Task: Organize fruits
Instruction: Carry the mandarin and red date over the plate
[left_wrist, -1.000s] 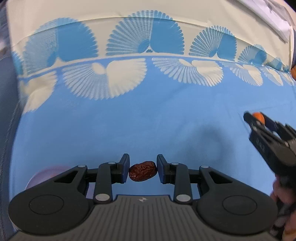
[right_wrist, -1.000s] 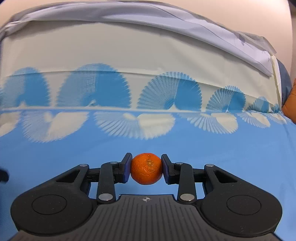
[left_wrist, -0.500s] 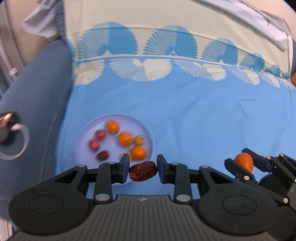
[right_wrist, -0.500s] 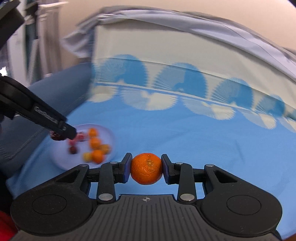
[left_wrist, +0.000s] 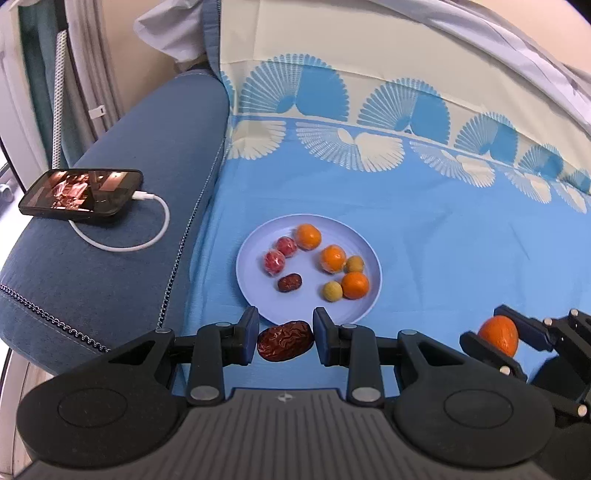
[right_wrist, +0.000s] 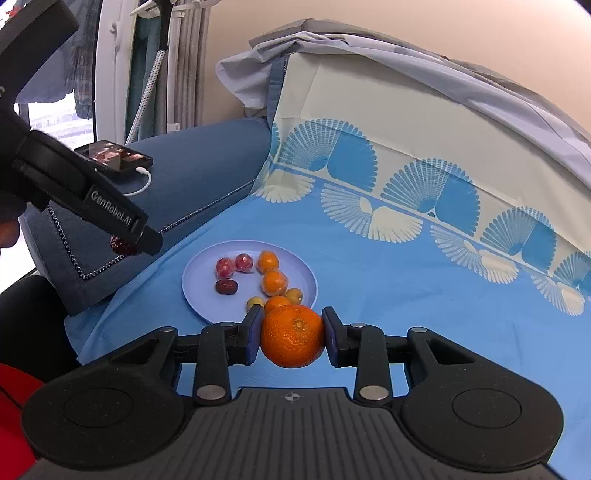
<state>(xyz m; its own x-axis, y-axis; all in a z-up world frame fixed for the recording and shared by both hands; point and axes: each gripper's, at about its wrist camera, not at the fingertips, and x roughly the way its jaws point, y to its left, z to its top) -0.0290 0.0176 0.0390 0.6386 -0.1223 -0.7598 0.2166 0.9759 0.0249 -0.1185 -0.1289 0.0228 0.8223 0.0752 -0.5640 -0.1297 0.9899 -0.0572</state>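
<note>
Left gripper (left_wrist: 285, 341) nearest, jaws clamped on a wrinkled red date (left_wrist: 285, 345), held just short of the plate's near rim. Right gripper (right_wrist: 292, 338) jaws clamped on a mandarin (right_wrist: 292, 336), also at the plate's near edge, to the right of the left gripper. Plate (left_wrist: 258, 302) is pale lilac, flat on the blue fan-print sheet (left_wrist: 424, 236); on it three small oranges (left_wrist: 332, 259), two red wrapped fruits (left_wrist: 274, 262), two yellow-green ones (left_wrist: 332, 291) and another date (left_wrist: 290, 283). Left of the plate, the blue sofa armrest (left_wrist: 122, 236) carries a phone (left_wrist: 81, 191) with screen lit and a white cable (left_wrist: 147, 229) plugged in. Beyond the plate, the sheet runs up the backrest.
</note>
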